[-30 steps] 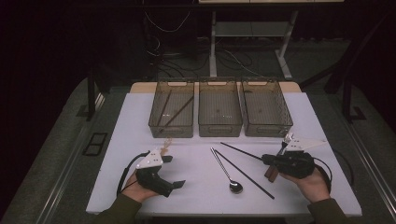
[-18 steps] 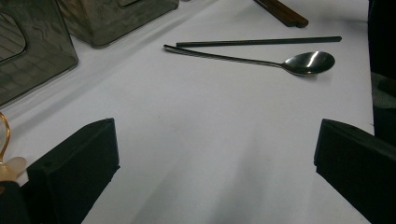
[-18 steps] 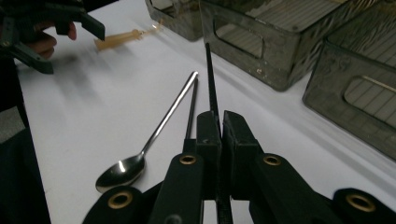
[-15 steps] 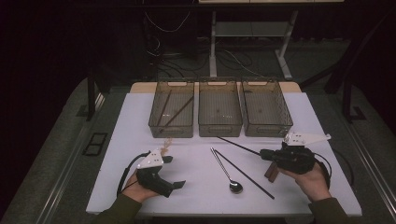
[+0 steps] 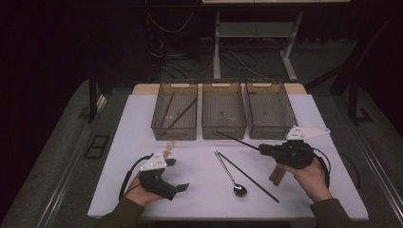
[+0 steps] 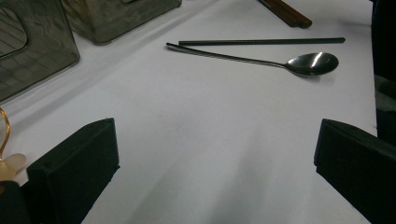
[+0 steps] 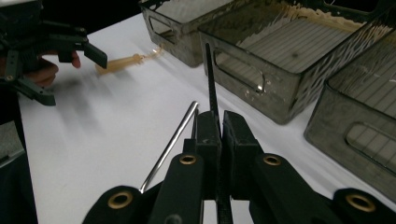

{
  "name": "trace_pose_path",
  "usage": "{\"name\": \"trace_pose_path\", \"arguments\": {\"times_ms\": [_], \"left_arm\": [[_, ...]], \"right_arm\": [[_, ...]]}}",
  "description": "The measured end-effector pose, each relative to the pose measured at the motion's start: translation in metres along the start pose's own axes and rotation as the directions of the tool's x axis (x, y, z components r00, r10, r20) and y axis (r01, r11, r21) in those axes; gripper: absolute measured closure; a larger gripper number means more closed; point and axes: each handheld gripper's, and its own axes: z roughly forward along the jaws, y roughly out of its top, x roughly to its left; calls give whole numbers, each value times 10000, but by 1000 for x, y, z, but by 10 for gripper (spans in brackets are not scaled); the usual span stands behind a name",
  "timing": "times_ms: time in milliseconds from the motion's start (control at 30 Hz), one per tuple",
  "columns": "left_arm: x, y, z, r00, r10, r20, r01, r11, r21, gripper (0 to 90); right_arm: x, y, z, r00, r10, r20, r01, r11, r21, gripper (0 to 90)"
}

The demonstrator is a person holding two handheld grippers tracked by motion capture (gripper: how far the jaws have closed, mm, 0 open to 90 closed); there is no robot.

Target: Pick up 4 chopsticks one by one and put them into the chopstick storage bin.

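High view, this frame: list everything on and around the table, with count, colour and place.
Bins: three, smoky clear, in a row at the far edge; dark sticks lie in the left one.
Black chopstick: one, clamped in the right gripper.
Black chopstick: one, lying mid-table.
Spoon: one, metal, beside it.
Brown sticks: under the right hand; count unclear.
Pale utensil: one, near the left bin.
Table: white.
Left gripper: open.
Right gripper: shut.
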Motion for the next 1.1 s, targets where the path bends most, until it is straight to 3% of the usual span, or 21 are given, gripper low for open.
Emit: {"name": "trace_pose_path", "arguments": {"times_ms": [200,400,667,1100], "left_arm": [[2,-1,2,9995,-324,34,323,9992,231,0],[-2,1,2,10000,50,-86,-48,9998,191,0],[-4,3,1,10000,39,-21,-38,9997,245,0],[-4,3,1,10000,40,-66,-39,9997,254,0]], "right_arm": [[-1,11,6,9999,-85,88,87,9997,-209,858],[-2,24,14,9997,-110,202,117,9993,-365,858],[-3,39,28,9995,-41,309,57,9986,-519,858],[0,65,62,9994,-71,342,77,9998,-196,858]]}}
